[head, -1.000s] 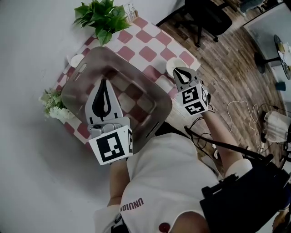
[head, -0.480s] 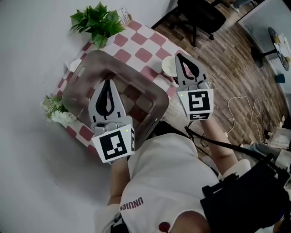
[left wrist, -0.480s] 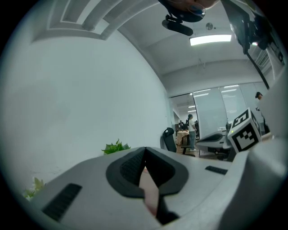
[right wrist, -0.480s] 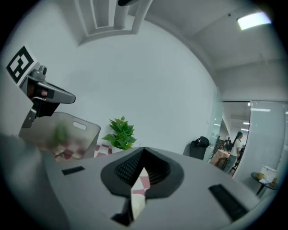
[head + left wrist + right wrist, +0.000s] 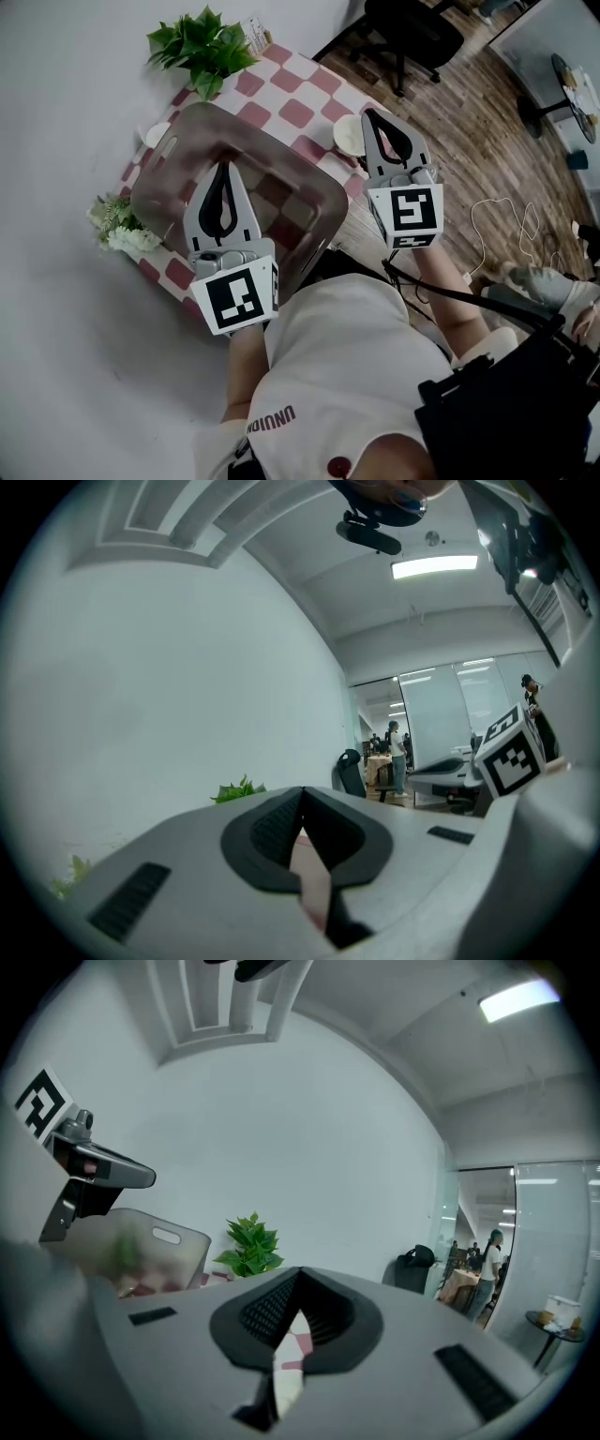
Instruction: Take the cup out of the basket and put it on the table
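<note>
The cup (image 5: pixel 343 137) stands at the desk's (image 5: pixel 281 73) right edge; the right gripper (image 5: pixel 368 114), jaws together and empty, has risen off it, so the task looks done

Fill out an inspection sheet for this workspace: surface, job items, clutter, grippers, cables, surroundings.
Surface: table under a red-and-white checked cloth.
Job's things: translucent basket on the cloth, no cup seen inside; a white cup-like item stands on the cloth beside the basket.
Clutter: leafy plant; flower bunch; a second white round item on the basket's other side.
Grippers: left gripper shut, empty, above the basket; right gripper shut, empty, above the cup-like item.
Cables: black cable along the right forearm; white cable on the floor.
Surroundings: wood floor, office chair, plain white wall.
</note>
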Demonstrator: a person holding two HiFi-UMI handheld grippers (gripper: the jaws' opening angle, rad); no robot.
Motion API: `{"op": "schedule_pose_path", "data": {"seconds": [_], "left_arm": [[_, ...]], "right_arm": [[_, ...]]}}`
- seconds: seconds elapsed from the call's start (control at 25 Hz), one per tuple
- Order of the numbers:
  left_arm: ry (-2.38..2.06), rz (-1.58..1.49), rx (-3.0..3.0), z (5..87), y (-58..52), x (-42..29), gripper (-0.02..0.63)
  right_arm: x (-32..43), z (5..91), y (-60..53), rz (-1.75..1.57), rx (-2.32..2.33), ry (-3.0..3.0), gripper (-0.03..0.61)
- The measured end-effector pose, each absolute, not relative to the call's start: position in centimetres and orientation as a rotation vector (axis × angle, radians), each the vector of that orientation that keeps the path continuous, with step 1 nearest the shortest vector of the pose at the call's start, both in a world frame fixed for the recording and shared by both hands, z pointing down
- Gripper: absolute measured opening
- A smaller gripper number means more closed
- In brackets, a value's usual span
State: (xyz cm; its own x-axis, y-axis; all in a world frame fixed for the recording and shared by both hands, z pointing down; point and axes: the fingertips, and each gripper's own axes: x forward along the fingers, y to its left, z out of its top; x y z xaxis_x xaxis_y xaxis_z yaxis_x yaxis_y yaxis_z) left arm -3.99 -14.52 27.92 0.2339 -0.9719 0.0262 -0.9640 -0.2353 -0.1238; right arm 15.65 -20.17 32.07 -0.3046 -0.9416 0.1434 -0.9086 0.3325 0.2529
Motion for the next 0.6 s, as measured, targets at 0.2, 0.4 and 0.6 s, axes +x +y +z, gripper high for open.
{"op": "schedule_pose_path", "data": {"seconds": [0.2,0.4,0.6], "left_arm": [[1.892,-0.142,-2.397,27.85,-14.30,-4.20,0.011],[1.893,-0.142,-2.399,27.88,-14.18,-4.12,0.011],[1.897,-0.137,-2.395,27.80,-14.20,-4.04,0.011]], "right_arm": [[15.45,32.04,-20.03,-0.185,1.668,-2.333,0.015],[15.48,31.92,-19.92,-0.190,1.672,-2.334,0.015],[15.54,32.03,-20.04,-0.190,1.666,-2.335,0.016]]}}
